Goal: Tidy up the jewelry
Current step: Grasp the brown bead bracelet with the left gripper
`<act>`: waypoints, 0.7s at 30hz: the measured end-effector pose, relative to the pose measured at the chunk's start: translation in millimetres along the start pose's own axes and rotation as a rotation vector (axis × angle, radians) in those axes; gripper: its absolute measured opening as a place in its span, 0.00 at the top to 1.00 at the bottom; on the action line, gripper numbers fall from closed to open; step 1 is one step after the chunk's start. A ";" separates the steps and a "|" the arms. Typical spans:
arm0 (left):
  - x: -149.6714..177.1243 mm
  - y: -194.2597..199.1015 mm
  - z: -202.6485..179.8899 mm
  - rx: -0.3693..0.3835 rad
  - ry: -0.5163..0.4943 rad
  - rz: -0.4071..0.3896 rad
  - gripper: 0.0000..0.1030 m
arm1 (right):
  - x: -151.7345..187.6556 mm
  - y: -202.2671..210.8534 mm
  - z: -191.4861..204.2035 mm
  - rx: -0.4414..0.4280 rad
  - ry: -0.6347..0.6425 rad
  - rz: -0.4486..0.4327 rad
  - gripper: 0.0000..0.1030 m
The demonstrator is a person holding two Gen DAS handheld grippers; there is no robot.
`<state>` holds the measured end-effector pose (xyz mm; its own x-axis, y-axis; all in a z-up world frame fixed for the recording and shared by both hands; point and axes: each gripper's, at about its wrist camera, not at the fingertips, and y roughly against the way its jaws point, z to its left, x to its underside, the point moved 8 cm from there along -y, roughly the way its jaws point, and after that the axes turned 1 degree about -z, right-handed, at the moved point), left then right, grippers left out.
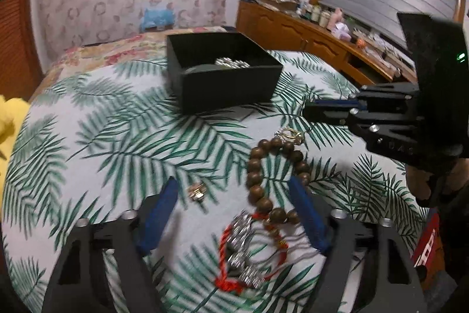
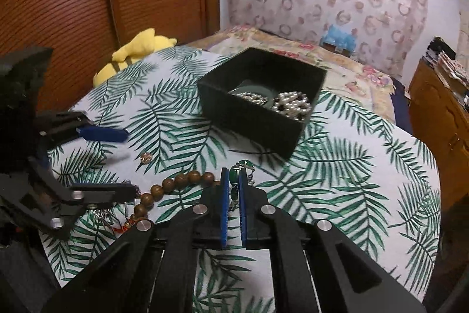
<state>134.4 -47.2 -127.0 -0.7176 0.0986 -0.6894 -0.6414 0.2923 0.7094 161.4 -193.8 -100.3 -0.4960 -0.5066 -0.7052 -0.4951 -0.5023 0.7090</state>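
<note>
Right gripper [image 2: 233,189]: jaws clamped on green-stone bracelet [image 2: 241,166], just nearer than black box [image 2: 252,119]. Box holds silver bead jewelry [image 2: 290,104]. Wooden bead bracelet [image 2: 176,181] lies left of the box, near the left gripper [image 2: 117,163].

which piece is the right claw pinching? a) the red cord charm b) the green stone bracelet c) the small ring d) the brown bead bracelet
b: the right claw is shut on the green stone bracelet, while the brown bead bracelet lies on the cloth beside it.
</note>
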 end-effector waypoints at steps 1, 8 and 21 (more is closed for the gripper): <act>-1.8 -4.8 -2.0 0.002 -0.008 0.012 0.40 | -0.1 2.0 -3.0 0.004 -0.005 -0.005 0.93; -11.7 -29.5 -17.5 0.004 -0.084 0.068 0.66 | 5.7 4.2 -8.4 0.011 -0.013 -0.009 0.93; -20.5 -35.0 -21.7 -0.013 -0.117 0.060 0.88 | 1.4 27.8 -11.6 0.011 -0.017 -0.068 0.93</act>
<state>165.6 -80.1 -134.6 -0.7186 0.2265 -0.6575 -0.6023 0.2698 0.7513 155.2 -216.7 -81.6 -0.4732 -0.4592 -0.7518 -0.5361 -0.5271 0.6594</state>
